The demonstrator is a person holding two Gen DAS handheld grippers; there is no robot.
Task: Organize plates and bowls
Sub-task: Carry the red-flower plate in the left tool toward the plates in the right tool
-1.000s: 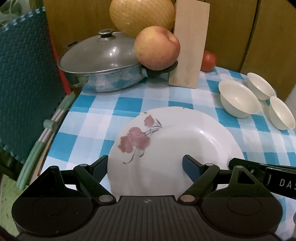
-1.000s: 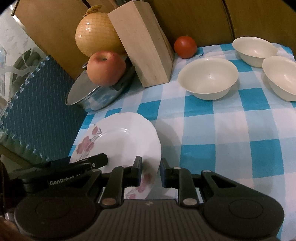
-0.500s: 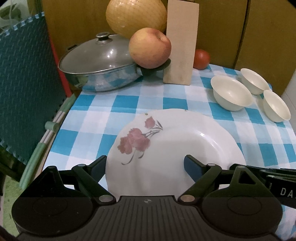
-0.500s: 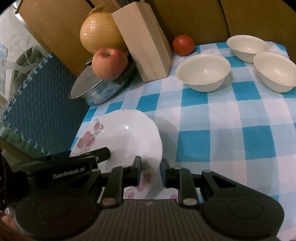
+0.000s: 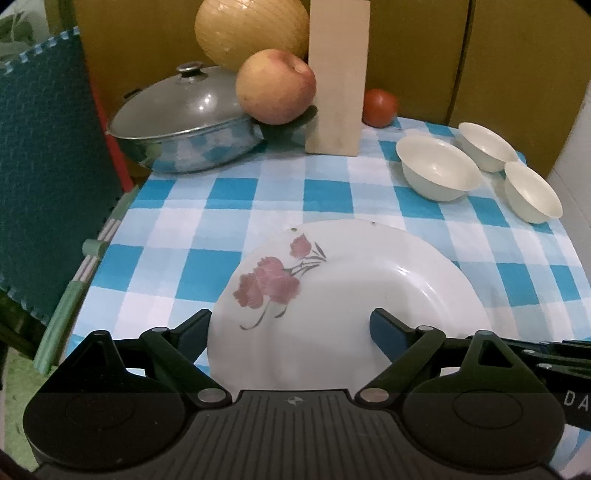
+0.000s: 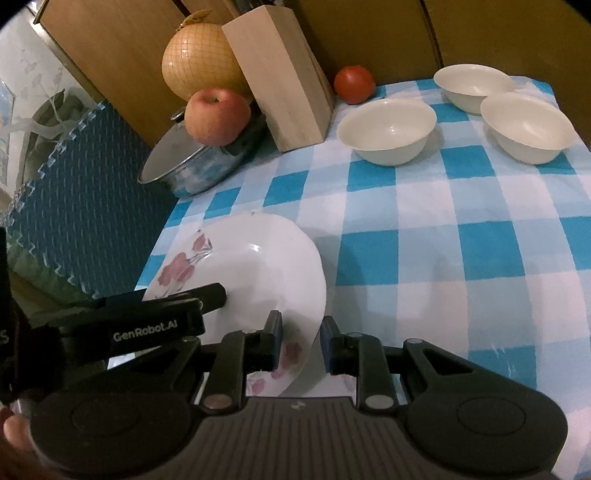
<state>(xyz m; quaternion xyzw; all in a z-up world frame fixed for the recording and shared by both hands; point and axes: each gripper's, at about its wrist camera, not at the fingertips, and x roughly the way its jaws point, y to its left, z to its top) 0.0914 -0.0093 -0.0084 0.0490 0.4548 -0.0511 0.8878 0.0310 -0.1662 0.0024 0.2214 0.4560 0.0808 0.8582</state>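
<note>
A white plate with pink flowers (image 5: 343, 288) is held tilted above the checked tablecloth (image 5: 258, 199); it also shows in the right wrist view (image 6: 255, 273). My right gripper (image 6: 299, 343) is shut on the plate's right rim, one finger on each face. My left gripper (image 5: 291, 328) is open, its fingers either side of the plate's near edge; one finger lies under the plate. Three cream bowls (image 5: 437, 171) (image 5: 487, 146) (image 5: 532, 192) stand apart at the far right, also in the right wrist view (image 6: 388, 131).
A lidded steel pan (image 5: 184, 125) with an apple (image 5: 275, 86) on its handle, a netted melon (image 5: 251, 29), a wooden knife block (image 5: 338, 77) and a tomato (image 5: 380, 107) line the back. A teal foam mat (image 5: 44, 166) stands at the left table edge.
Both grippers and the plate have risen and drawn back from the table; the bowls and pan look smaller and farther. The grips have not changed.
</note>
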